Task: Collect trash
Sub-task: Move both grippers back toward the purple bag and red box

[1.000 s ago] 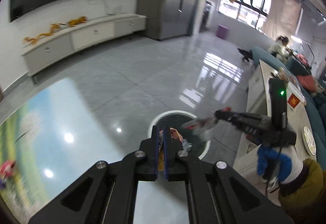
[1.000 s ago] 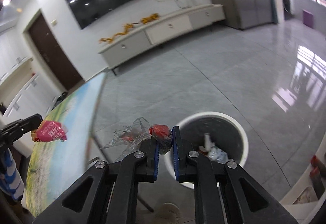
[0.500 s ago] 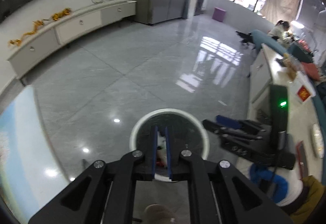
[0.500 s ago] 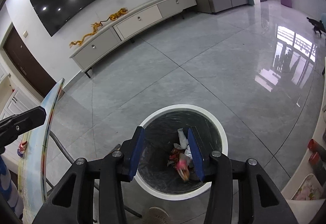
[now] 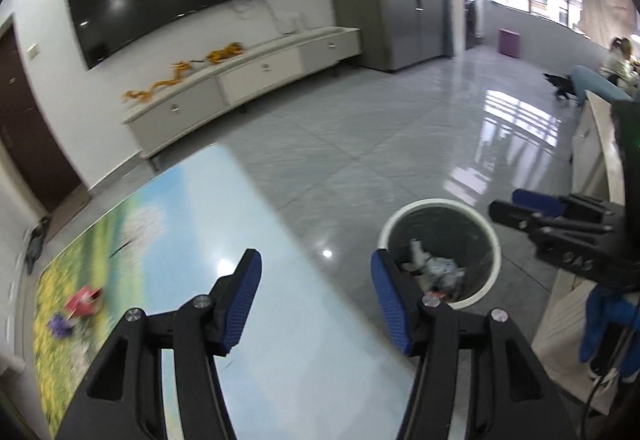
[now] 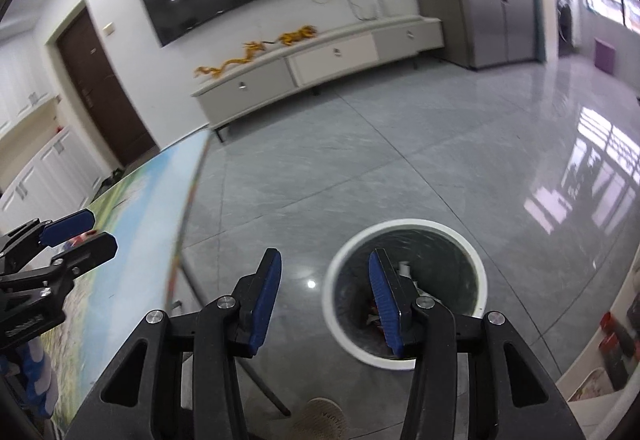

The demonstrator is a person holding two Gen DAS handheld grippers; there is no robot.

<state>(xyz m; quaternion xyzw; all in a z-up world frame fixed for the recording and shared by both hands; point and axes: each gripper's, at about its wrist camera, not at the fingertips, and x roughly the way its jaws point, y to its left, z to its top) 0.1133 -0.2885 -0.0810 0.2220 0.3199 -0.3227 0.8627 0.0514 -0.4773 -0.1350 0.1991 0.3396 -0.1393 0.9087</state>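
Observation:
A white-rimmed round bin [image 5: 440, 205] stands on the floor by the table and holds crumpled wrappers [image 5: 434, 270]; it also shows in the right wrist view [image 6: 404, 228]. My left gripper [image 5: 316, 268] is open and empty over the table's right edge. My right gripper [image 6: 324, 270] is open and empty above the floor, just left of the bin; it shows in the left wrist view [image 5: 520, 205]. A red wrapper [image 5: 82, 300] and a small purple scrap [image 5: 60, 326] lie on the table at the far left.
The table [image 5: 180, 240] has a glossy landscape print top. A long white TV cabinet [image 5: 248, 75] runs along the far wall under a big screen. A pale counter [image 5: 600, 159] stands to the right of the bin. The floor is shiny grey tile.
The right gripper opened over the bin and dropped its clear-and-red wrapper. The left gripper opened too, its wrapper gone, and swung left toward the table. The right gripper drew back left.

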